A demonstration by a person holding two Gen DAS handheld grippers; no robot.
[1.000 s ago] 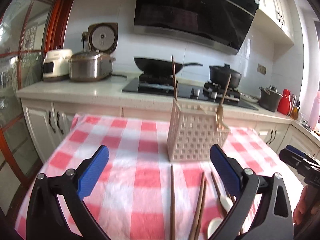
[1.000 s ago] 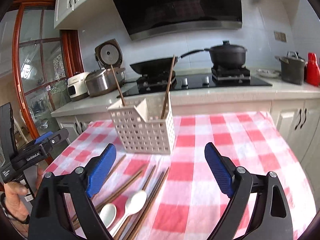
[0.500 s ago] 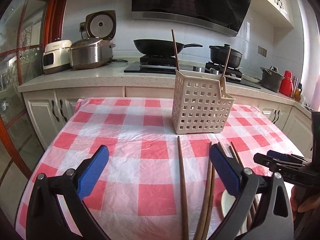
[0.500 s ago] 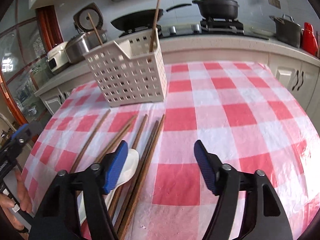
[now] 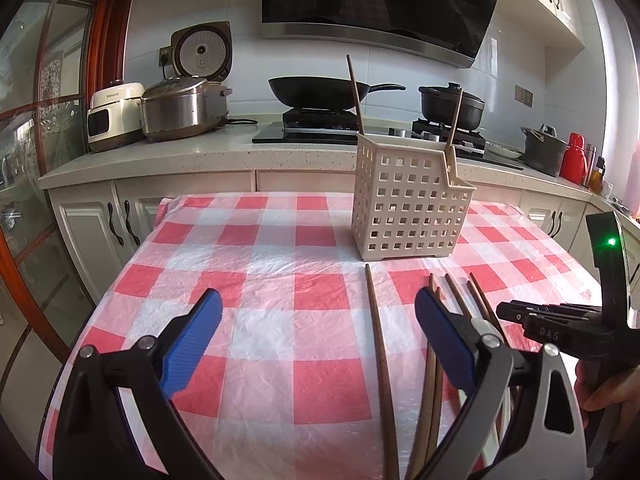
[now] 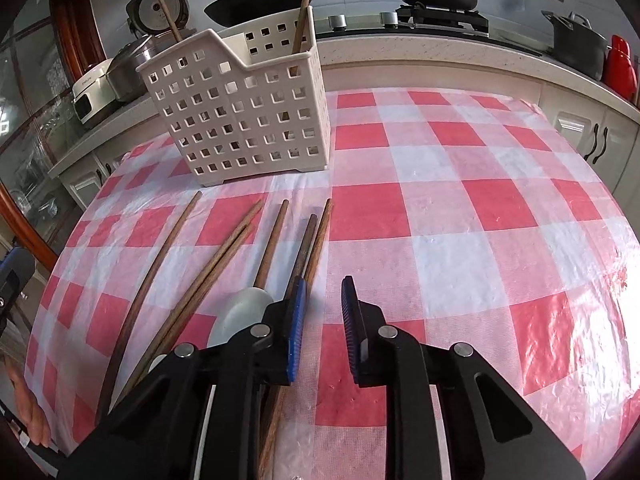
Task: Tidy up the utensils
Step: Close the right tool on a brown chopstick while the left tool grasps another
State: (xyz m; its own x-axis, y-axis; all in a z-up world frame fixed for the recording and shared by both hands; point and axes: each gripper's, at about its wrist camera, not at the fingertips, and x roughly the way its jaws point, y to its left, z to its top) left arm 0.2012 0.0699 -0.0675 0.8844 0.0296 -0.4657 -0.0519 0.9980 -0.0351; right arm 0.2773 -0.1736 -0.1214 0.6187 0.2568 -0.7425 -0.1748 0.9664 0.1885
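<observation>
A white lattice basket (image 5: 412, 208) (image 6: 244, 108) stands on the red-checked tablecloth (image 5: 280, 280) with two chopsticks (image 6: 304, 4) upright in it. Several brown chopsticks (image 5: 378, 344) (image 6: 224, 264) and a white spoon (image 6: 244, 312) lie in front of the basket. My left gripper (image 5: 318, 336) hovers open over the cloth, left of the chopsticks. My right gripper (image 6: 323, 320) points down at the cloth beside the rightmost chopsticks. Its jaws are closing to a narrow gap with only cloth showing between them. One chopstick runs under its left finger (image 6: 298, 320).
Behind the table runs a counter (image 5: 200, 160) with rice cookers (image 5: 180, 108), a wok (image 5: 320, 90), black pots (image 5: 450, 104) and a red bottle (image 5: 574, 158). Cabinets (image 5: 104, 228) stand below it. The cloth's right half (image 6: 460, 220) holds nothing.
My right gripper has dropped toward the table, tilted downward, and narrowed its jaws from wide apart to a small gap. The left gripper sank slightly and stays open.
</observation>
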